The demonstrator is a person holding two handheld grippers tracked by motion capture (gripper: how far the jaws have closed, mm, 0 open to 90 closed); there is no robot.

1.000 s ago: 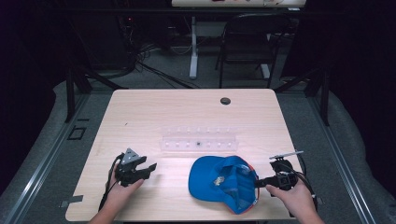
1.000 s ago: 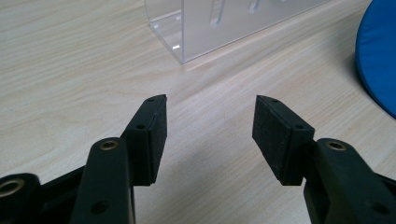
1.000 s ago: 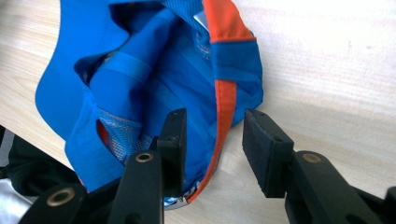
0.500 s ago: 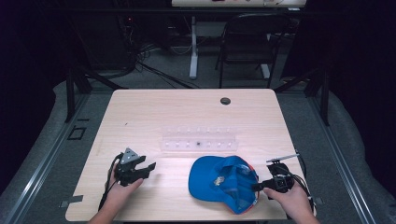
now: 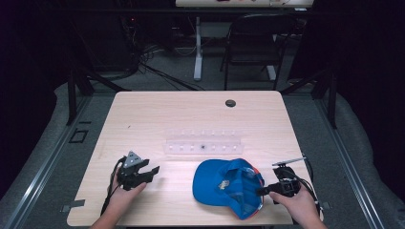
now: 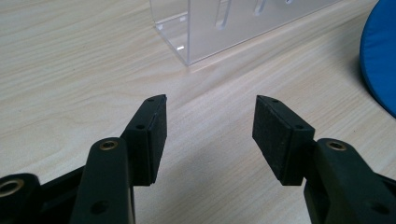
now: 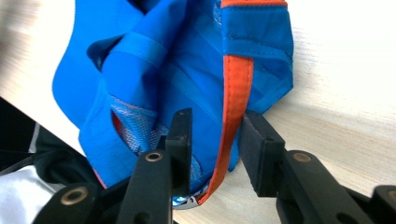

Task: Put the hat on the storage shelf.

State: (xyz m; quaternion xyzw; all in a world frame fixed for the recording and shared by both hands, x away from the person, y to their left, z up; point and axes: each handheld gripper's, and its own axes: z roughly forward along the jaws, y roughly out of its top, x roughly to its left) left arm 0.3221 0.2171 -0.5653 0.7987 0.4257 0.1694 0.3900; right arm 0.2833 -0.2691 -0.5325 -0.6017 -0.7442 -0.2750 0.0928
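A dim lab or studio: bare wooden table (image 5: 143, 114) on grey carpet, floor cables (image 5: 162, 71), folding chair (image 5: 253, 43) behind.

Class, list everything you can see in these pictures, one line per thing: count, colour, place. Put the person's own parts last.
table: one, light wood, centre of the high view
cap: one, blue with orange trim, near edge of the table, right of centre
clear rack: one, transparent, mid-table, beyond the cap
grommet: one, dark, far edge of the table
chair: one, dark, on the floor behind the table
left tongs: one, black, open above bare wood, near left
right tongs: one, black, jaws either side of the cap's orange-trimmed edge
hands: two, entering from the bottom edge
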